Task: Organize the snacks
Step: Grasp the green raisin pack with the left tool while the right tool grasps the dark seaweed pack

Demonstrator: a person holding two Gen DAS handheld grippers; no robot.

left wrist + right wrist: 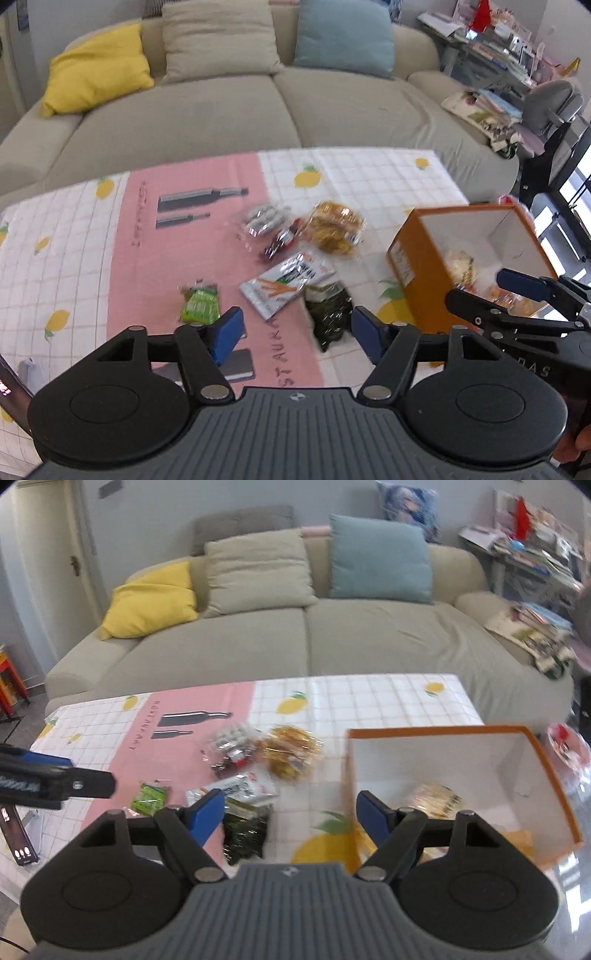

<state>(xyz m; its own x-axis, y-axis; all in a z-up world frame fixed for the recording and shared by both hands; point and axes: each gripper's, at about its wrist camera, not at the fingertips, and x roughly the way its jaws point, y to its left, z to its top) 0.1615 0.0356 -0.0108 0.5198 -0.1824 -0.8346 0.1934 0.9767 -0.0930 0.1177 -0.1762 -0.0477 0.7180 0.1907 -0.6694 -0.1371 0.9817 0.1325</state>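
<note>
Several snack packets lie on the table: a green packet [199,303], a white carrot-print packet [286,282], a dark seaweed packet [330,312], a golden cookie bag [335,227] and a clear bag of wrapped sweets [266,221]. An orange box [413,258] with a white inside stands at the right and holds some snacks [436,799]. My left gripper [297,334] is open and empty above the near table. My right gripper [290,814] is open and empty, over the box's left wall [349,775]. The same packets also show in the right wrist view: green [149,798], seaweed [245,830].
The table has a pink and white lemon-print cloth [147,229]. A beige sofa [221,122] with yellow, beige and blue cushions stands behind it. A cluttered shelf [509,48] and a chair [550,107] are at the right. A phone [14,834] lies at the left edge.
</note>
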